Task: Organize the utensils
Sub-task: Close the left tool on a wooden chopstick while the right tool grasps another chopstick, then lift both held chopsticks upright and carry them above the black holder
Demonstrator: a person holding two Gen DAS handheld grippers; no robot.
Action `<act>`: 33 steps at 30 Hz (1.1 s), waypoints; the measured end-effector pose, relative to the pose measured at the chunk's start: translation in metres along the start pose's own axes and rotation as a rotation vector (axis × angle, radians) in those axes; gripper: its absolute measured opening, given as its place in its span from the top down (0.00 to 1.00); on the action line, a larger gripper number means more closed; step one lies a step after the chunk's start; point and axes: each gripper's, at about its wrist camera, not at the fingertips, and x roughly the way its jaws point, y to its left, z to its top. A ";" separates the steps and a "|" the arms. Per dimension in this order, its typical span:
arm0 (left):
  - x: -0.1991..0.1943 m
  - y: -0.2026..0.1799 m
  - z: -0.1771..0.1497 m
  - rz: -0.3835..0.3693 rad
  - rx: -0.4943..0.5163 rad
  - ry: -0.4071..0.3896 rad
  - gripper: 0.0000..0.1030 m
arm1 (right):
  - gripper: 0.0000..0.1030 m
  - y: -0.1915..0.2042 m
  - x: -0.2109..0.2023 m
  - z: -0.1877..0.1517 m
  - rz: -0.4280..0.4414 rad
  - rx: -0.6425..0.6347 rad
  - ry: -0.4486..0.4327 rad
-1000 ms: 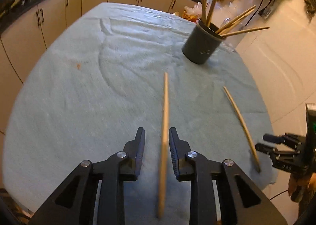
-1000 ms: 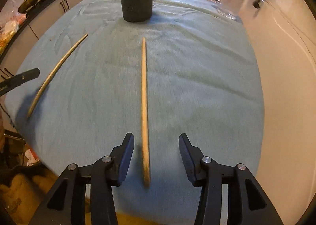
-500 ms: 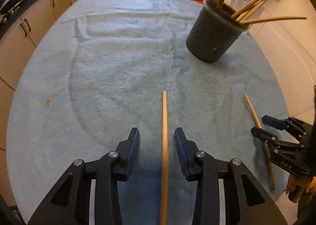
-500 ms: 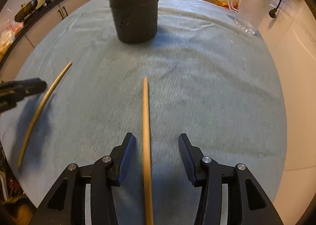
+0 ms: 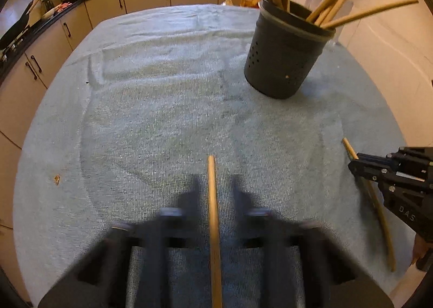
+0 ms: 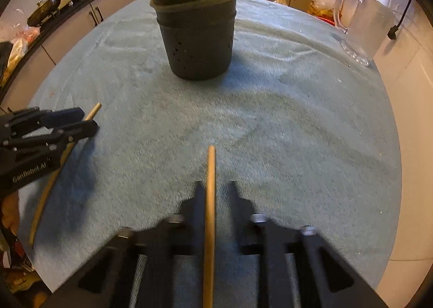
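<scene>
From the left wrist, the left tool [image 5: 215,197] is smeared by blur, its two dark fingers standing apart on either side of a long pale wooden stick [image 5: 213,216] that lies on the light blue-green terry cloth [image 5: 135,118] covering the tabletop, with a strip of cloth showing on each side of the stick. A dark grey perforated cylindrical utensil holder [image 5: 281,59], filled with more wooden sticks, stands upright well ahead and to the right. At the right edge the right tool [image 5: 356,163] sits over a second wooden stick [image 5: 380,213]. From the right wrist, that second stick [image 6: 209,213] runs between the right tool's [image 6: 215,191] fingers, which are slightly parted (a narrow gap shows on the right side). The holder [image 6: 197,40] stands straight ahead, a clear glass jug [image 6: 362,24] sits far right, and the left tool [image 6: 89,121] straddles the first stick [image 6: 51,186].
</scene>
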 end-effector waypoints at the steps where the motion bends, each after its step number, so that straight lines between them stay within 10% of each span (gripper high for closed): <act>1: -0.001 0.003 0.000 -0.012 -0.024 -0.002 0.95 | 0.93 -0.001 0.000 0.000 0.015 0.016 -0.012; 19: -0.165 0.000 -0.020 -0.020 -0.083 -0.401 0.95 | 0.93 -0.013 -0.155 -0.033 0.026 0.116 -0.522; 33: -0.202 -0.016 -0.053 0.019 -0.120 -0.435 0.95 | 0.93 -0.005 -0.196 -0.078 -0.002 0.159 -0.653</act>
